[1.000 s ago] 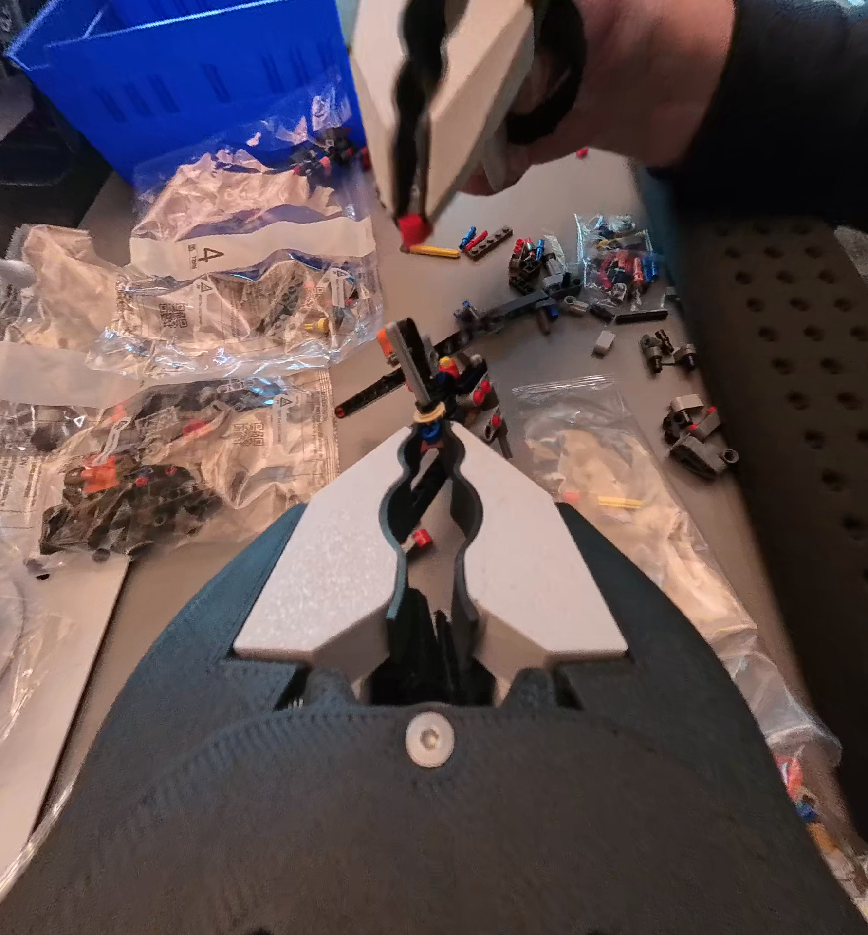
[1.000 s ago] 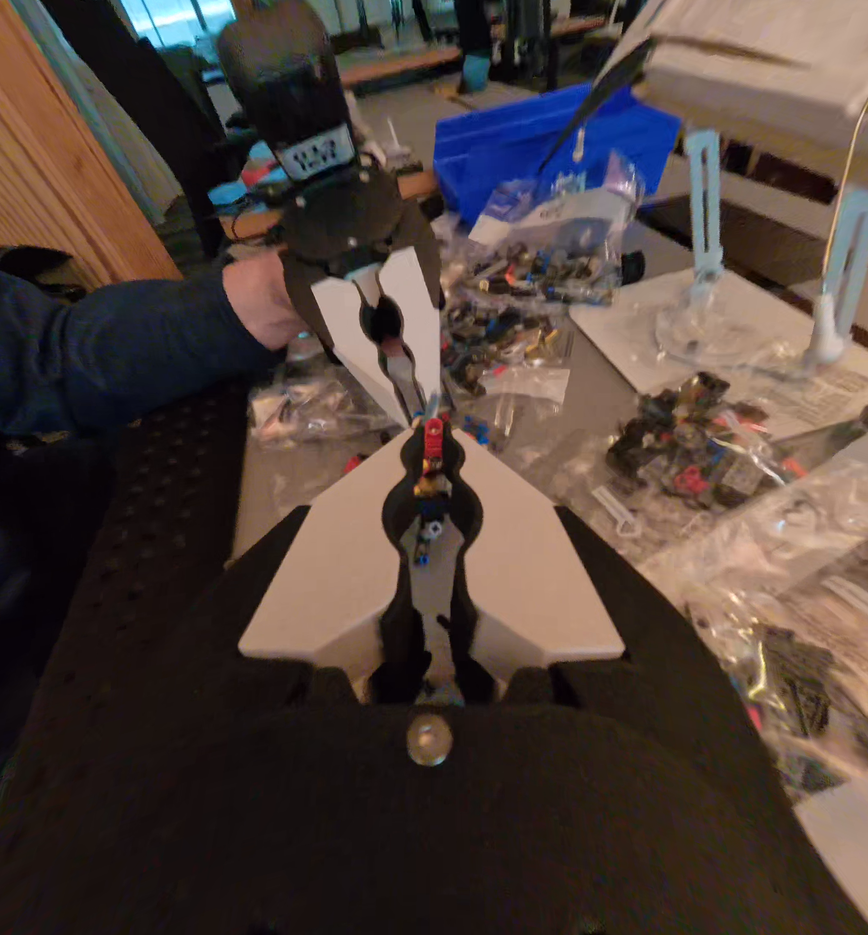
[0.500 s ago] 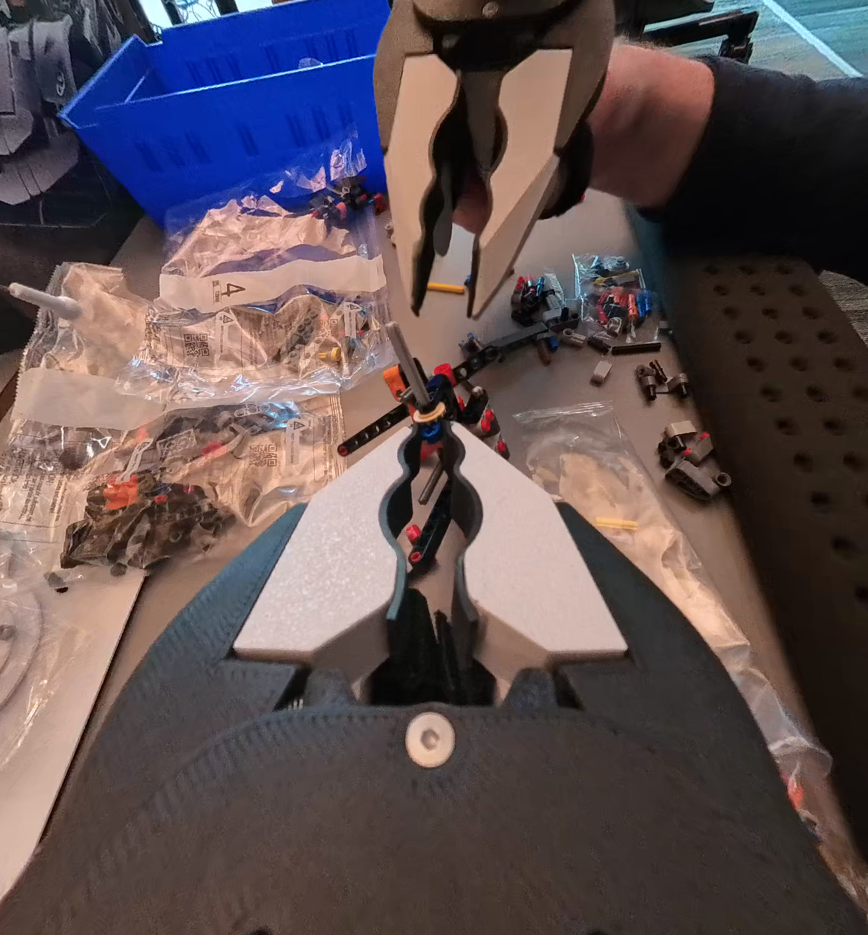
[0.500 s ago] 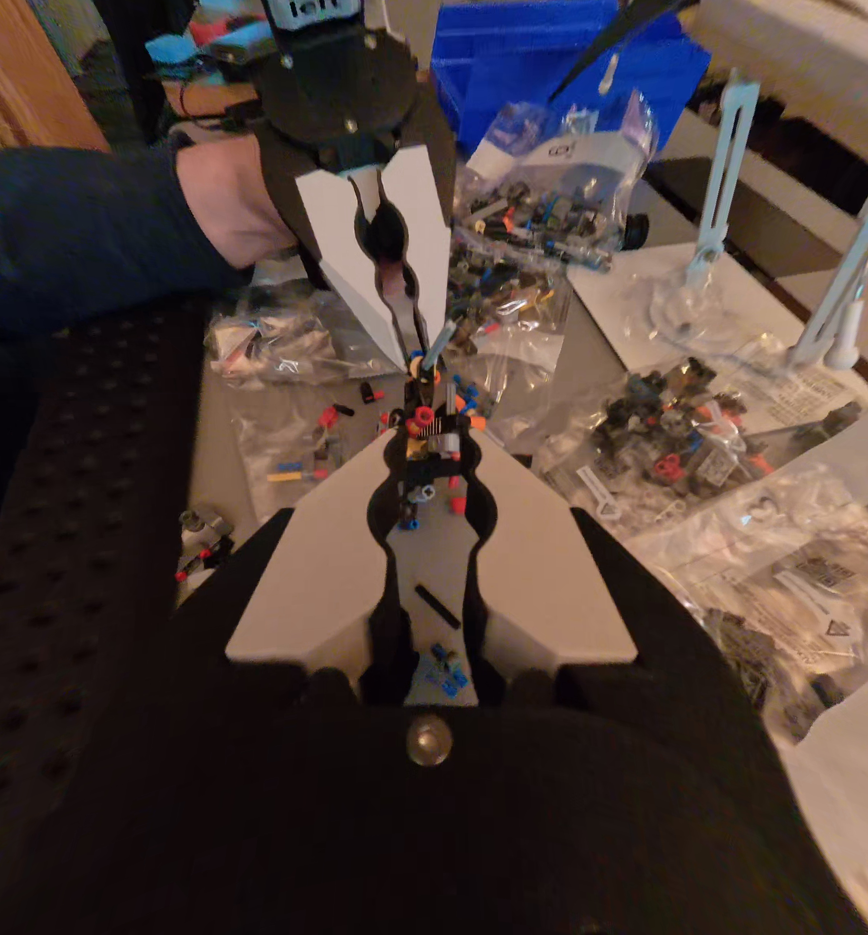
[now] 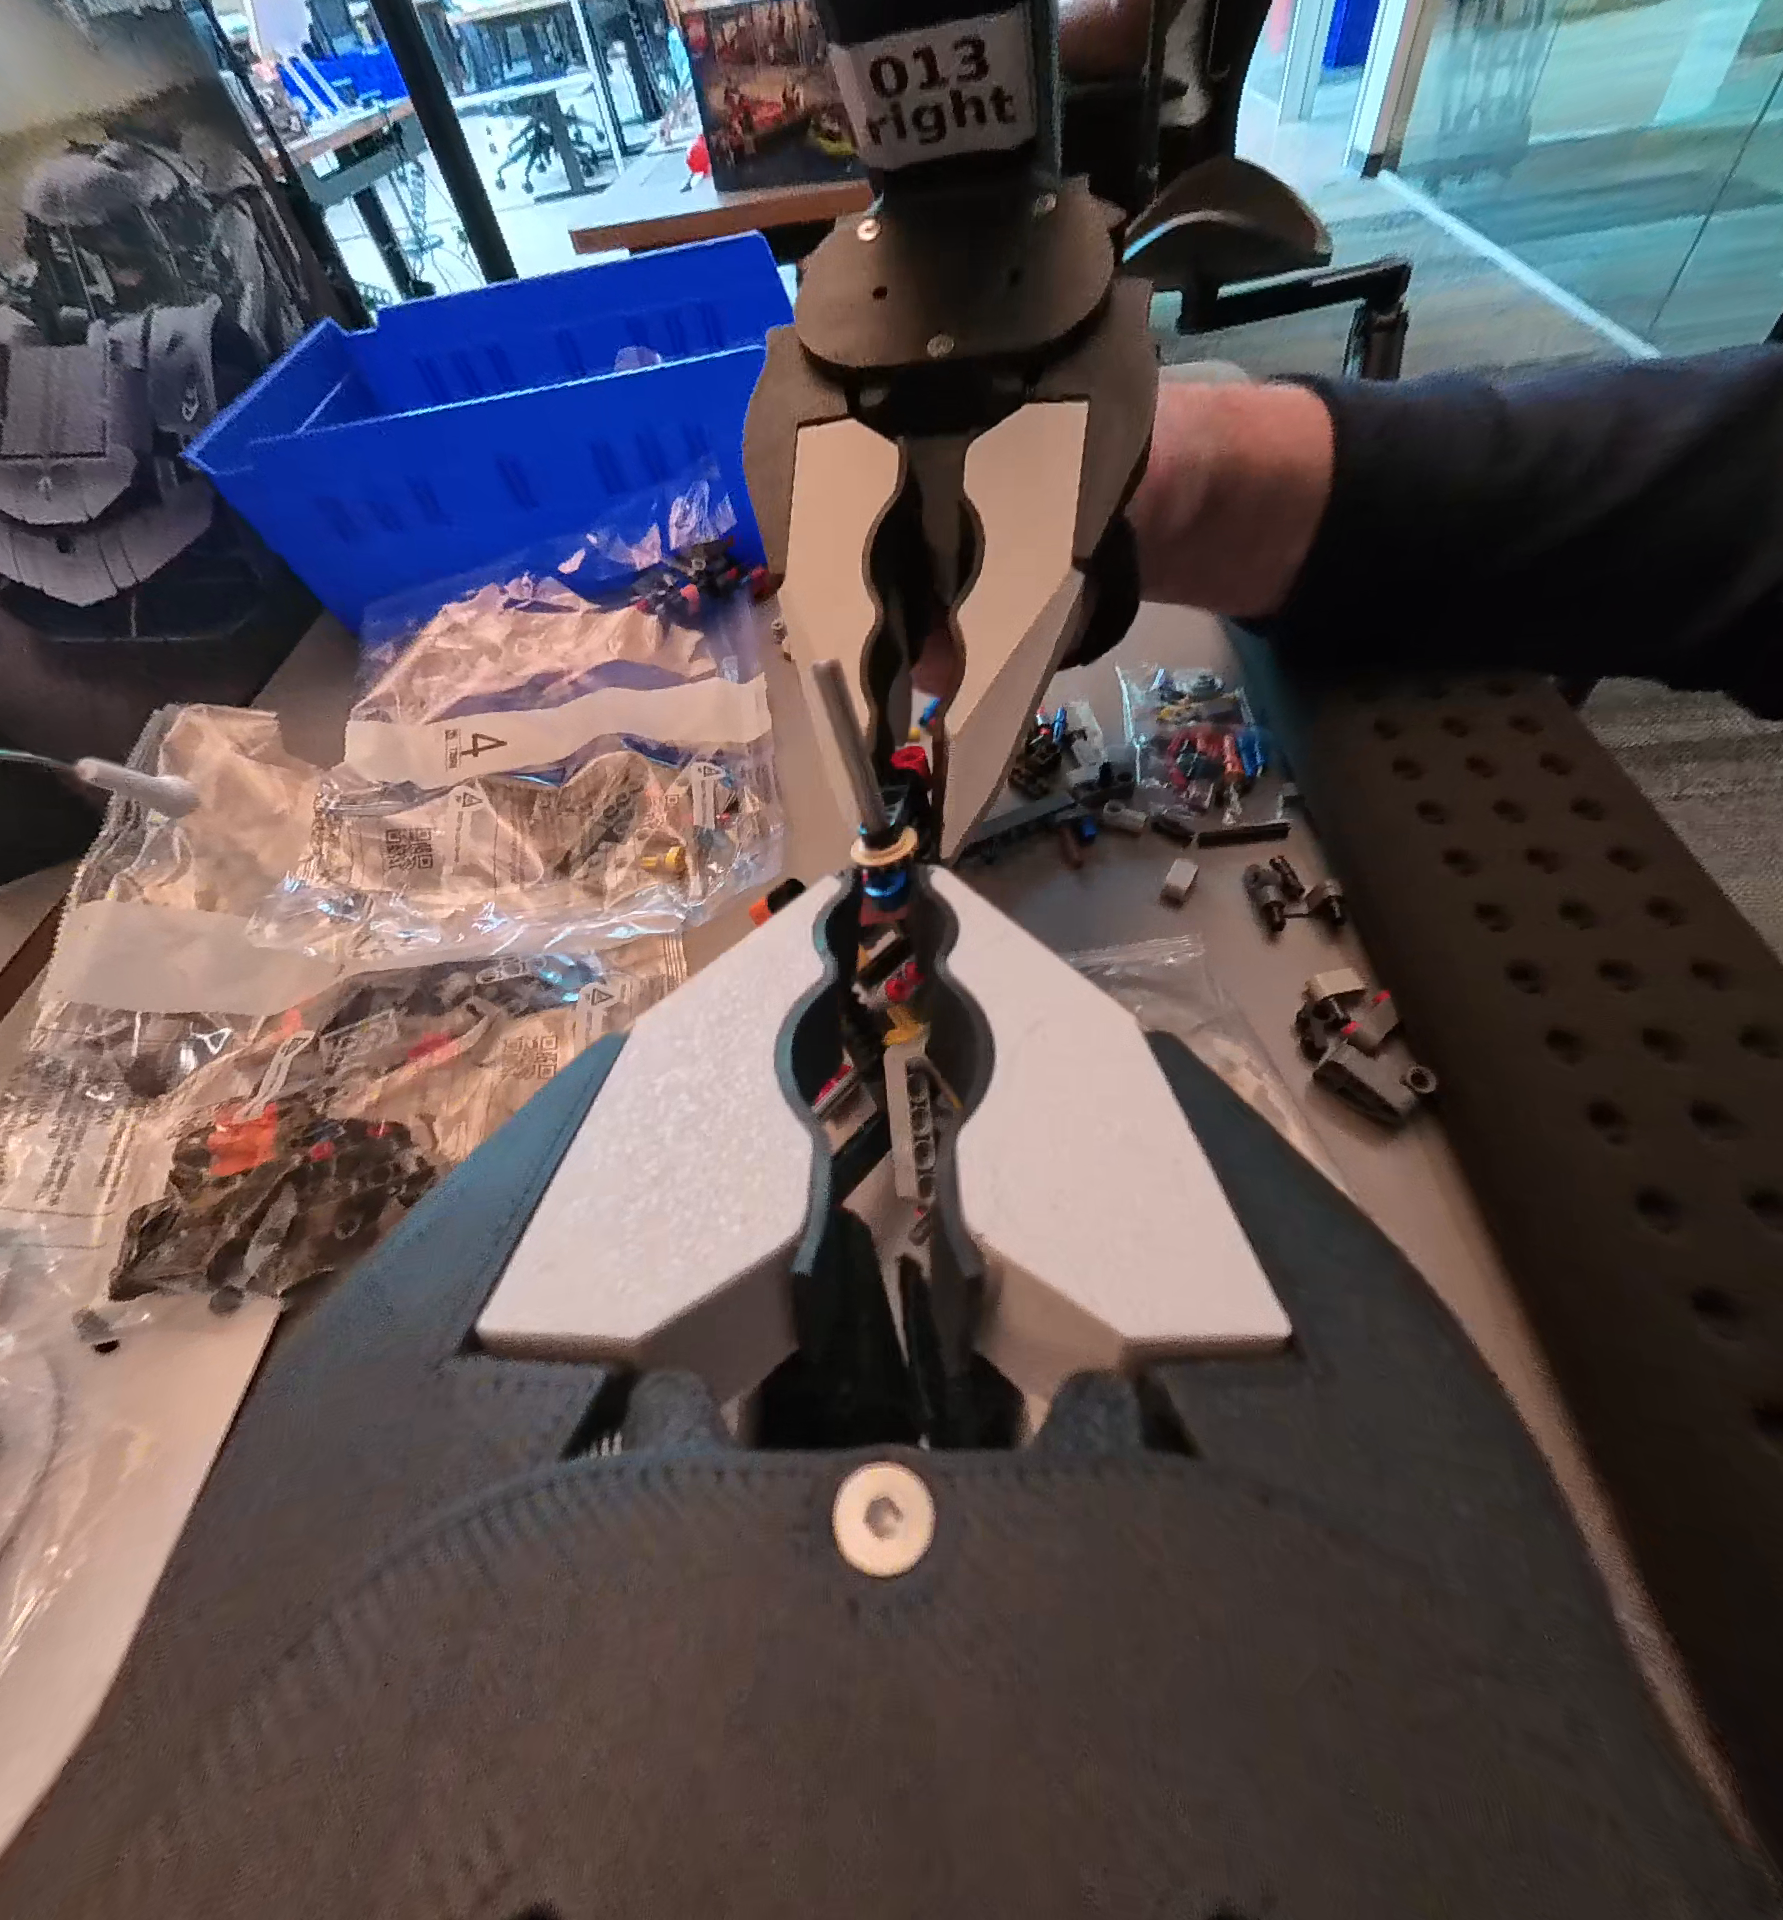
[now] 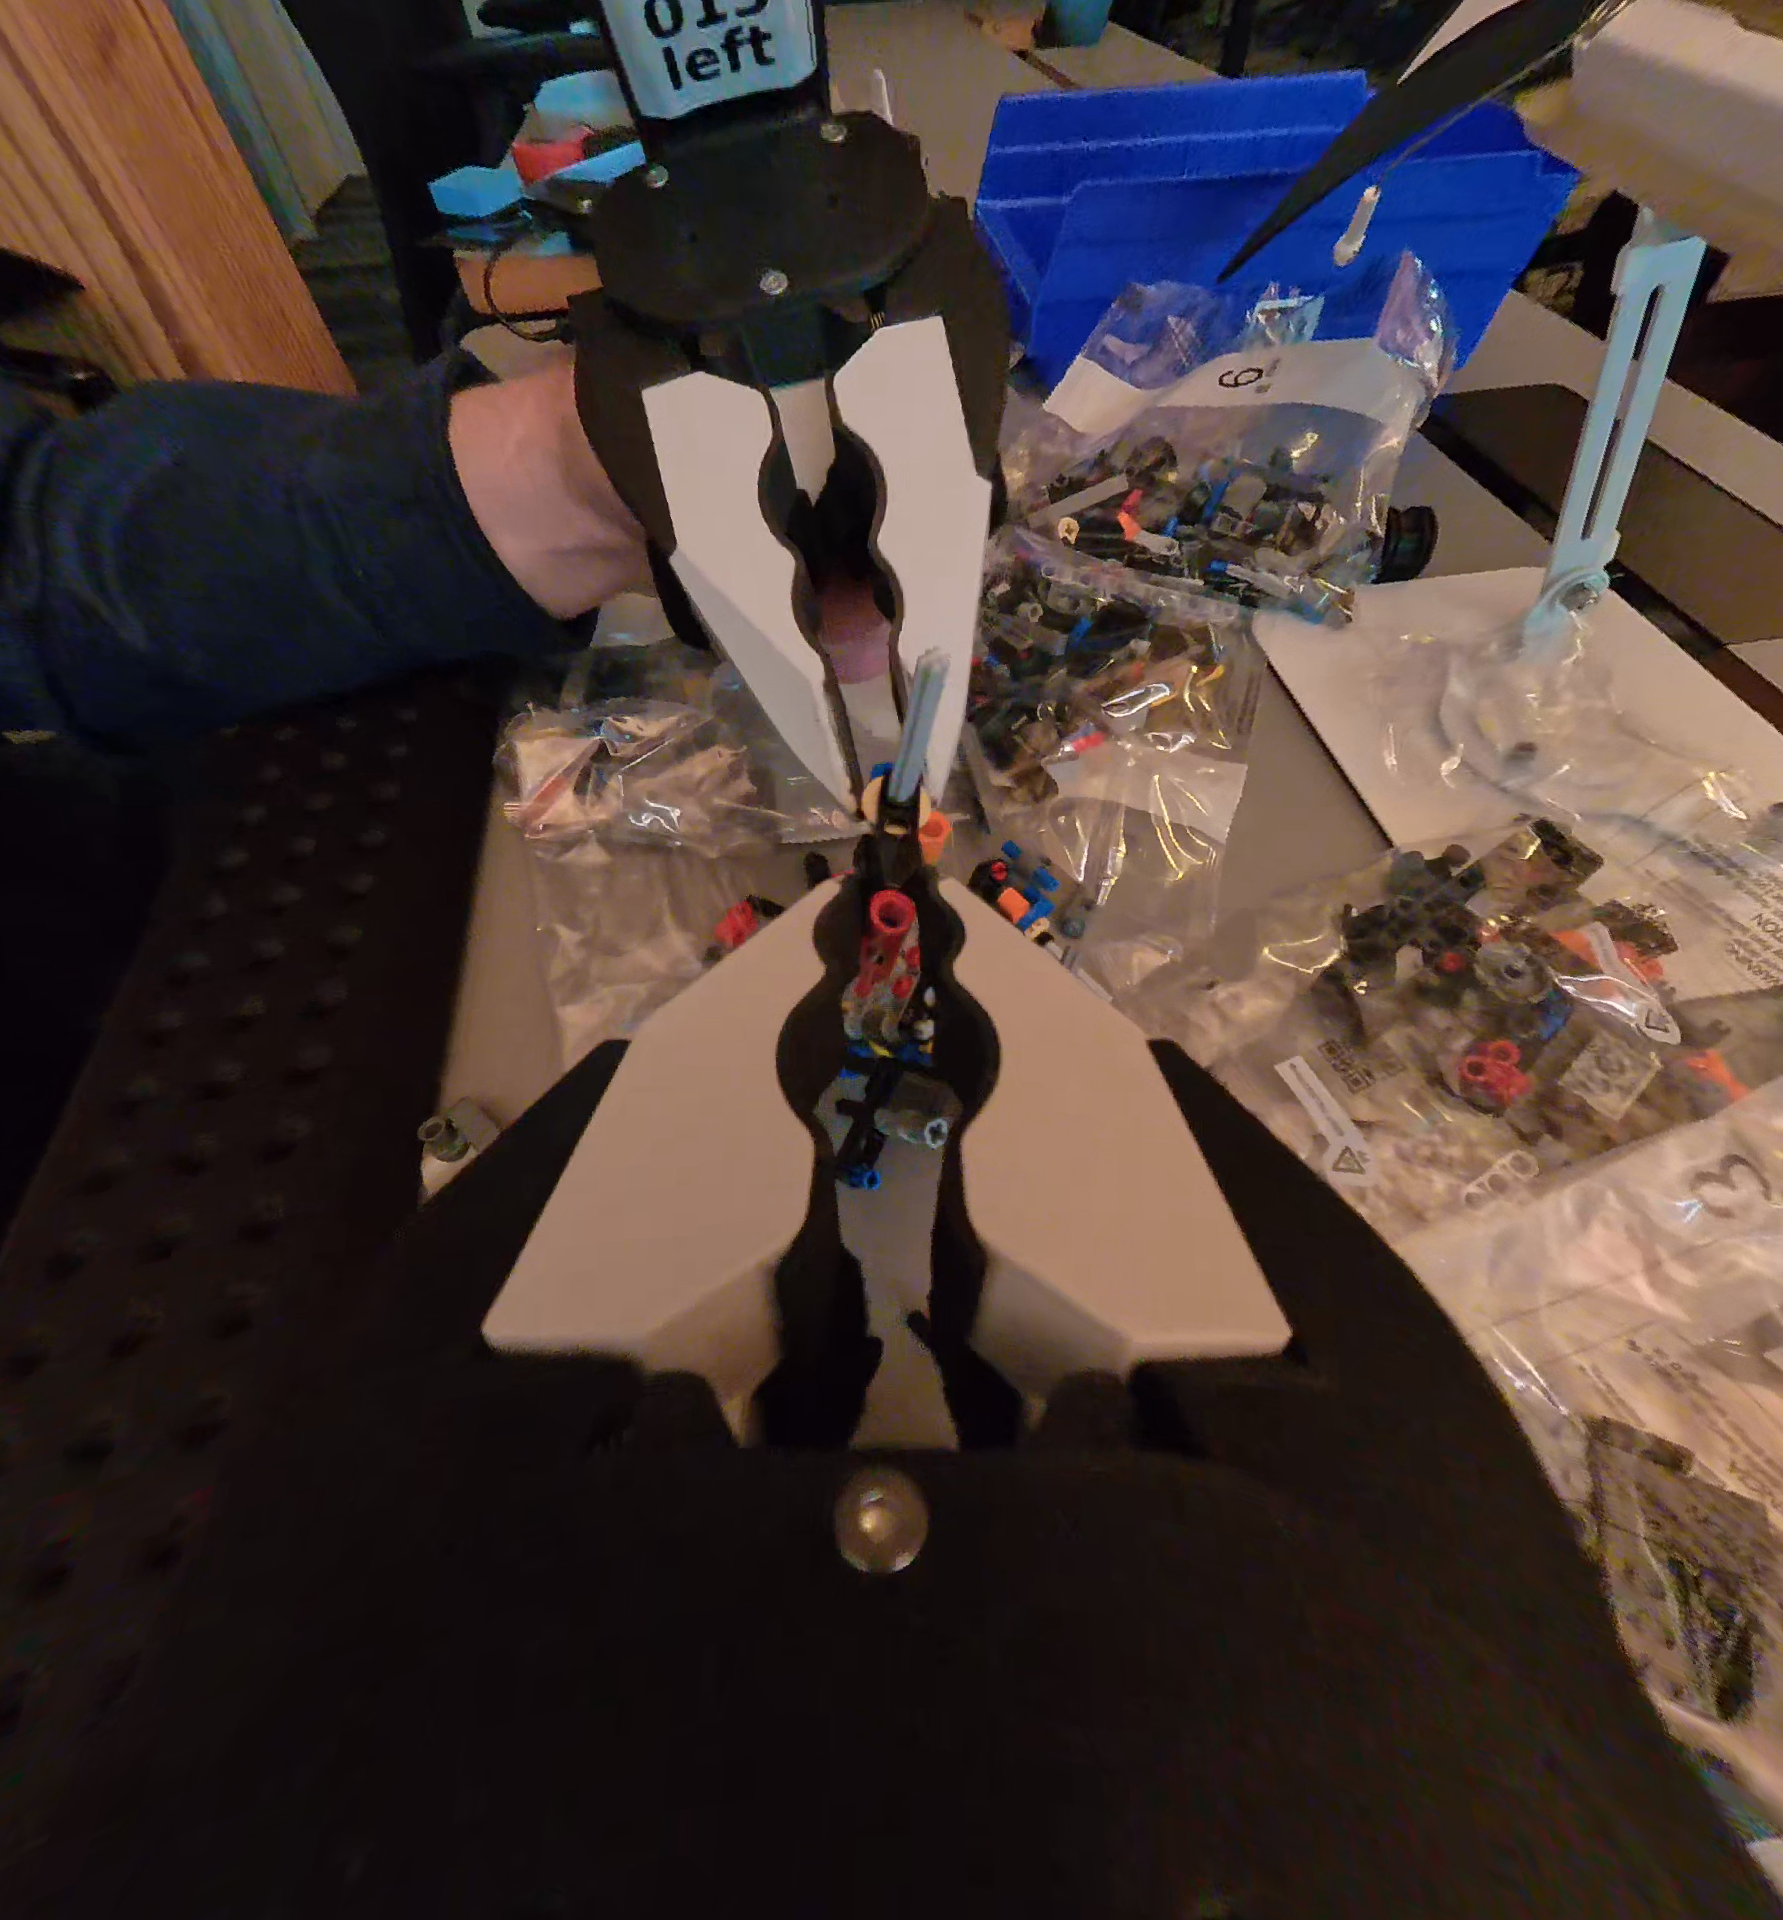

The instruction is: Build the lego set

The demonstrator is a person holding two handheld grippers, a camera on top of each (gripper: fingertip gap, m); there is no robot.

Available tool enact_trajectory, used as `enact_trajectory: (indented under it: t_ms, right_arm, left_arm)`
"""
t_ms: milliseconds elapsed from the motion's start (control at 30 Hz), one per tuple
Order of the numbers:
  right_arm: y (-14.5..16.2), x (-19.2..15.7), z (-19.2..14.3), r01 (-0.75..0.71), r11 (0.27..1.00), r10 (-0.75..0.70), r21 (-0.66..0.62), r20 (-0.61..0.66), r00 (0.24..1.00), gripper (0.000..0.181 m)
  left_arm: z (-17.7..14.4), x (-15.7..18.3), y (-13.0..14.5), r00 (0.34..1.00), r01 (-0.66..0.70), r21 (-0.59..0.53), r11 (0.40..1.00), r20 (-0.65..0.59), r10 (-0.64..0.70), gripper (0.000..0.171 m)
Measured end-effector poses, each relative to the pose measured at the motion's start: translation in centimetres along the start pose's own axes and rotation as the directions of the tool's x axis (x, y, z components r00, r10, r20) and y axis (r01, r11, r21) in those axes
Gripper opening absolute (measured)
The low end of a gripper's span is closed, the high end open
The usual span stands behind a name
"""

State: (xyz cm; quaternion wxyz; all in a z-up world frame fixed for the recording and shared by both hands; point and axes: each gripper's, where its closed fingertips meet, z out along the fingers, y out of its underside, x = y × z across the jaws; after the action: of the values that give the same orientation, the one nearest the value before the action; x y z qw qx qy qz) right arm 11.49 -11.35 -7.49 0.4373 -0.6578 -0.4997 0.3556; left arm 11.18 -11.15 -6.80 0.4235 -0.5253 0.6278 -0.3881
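My left gripper is shut on a small lego assembly of black, red and blue parts. A grey axle and a tan ring stick out past its tips. My right gripper comes down from above, tip to tip with the left one, shut on a red piece pressed against the assembly's top. In the right wrist view the right gripper holds the red piece. The left gripper faces it with the axle and an orange part.
Bags of lego parts lie on the grey table before a blue bin. Loose parts are scattered near a black perforated mat. A white stand rises on the right over paper sheets.
Both grippers have risen and tilted up. The right gripper has come in from above and now meets the left one tip to tip, with the red piece against the assembly.
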Motion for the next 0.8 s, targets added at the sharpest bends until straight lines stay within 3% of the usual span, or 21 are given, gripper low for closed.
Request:
enact_trajectory:
  t_ms: [333,800]
  right_arm:
    - [0.1,-0.1,0.1,0.034,0.999,-0.034,-0.024,-0.011,0.999,0.006]
    - [-1.1,-0.1,-0.7,-0.009,0.998,0.009,0.067,0.007,1.0,0.006]
  left_arm:
    - [0.2,0.2,-0.1,0.999,-0.036,-0.006,0.999,0.008,0.036,0.008]
    - [-0.7,-0.1,-0.7,1.0,0.003,0.044,0.999,0.0,-0.003,0.007]
